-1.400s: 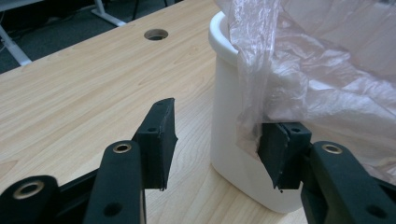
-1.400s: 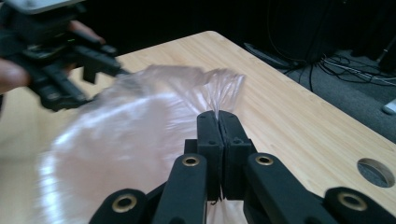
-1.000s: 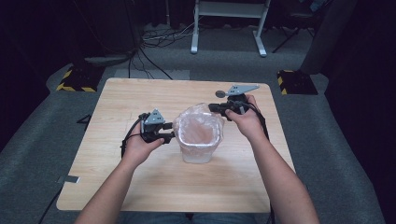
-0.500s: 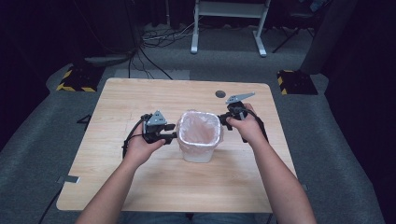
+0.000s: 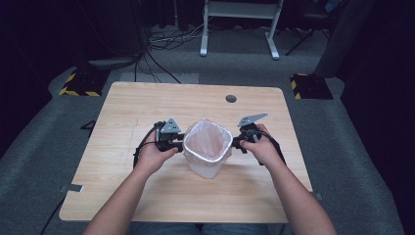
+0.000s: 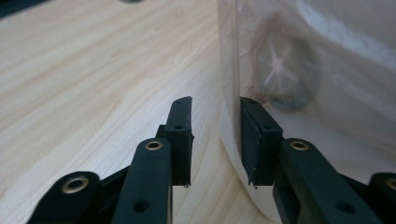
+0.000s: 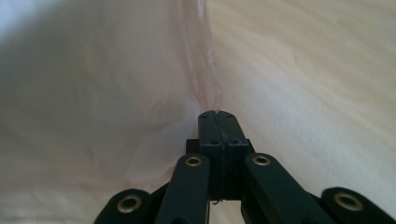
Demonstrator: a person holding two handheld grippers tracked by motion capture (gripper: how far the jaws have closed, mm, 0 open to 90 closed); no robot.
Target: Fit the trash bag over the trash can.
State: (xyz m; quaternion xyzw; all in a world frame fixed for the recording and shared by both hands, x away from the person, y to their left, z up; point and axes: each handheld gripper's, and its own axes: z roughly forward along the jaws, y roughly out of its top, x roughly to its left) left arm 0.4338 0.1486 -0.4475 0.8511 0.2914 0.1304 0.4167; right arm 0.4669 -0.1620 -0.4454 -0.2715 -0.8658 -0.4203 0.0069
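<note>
A small white bin (image 5: 205, 169) stands at the middle of the wooden table (image 5: 147, 103), lined with a thin, pinkish, see-through bag (image 5: 208, 139). My left gripper (image 5: 182, 143) is at the bin's left rim. In the left gripper view its jaws (image 6: 215, 105) have just been closing but still stand apart, with the bag's film (image 6: 280, 60) and the bin wall running between them. My right gripper (image 5: 234, 143) is at the bin's right rim. In the right gripper view it (image 7: 217, 114) is shut on a fold of the bag film (image 7: 205, 65).
A dark round hole (image 5: 231, 98) sits in the table near its far edge. Beyond the table, on the grey floor, are cables (image 5: 161, 41), a white frame's legs (image 5: 240, 29) and two yellow-and-black striped blocks (image 5: 78, 83).
My right hand has come down and toward the bin with the bag's edge. The bag, which bulged above the bin, now lies drawn down around the rim. My left hand has stayed put.
</note>
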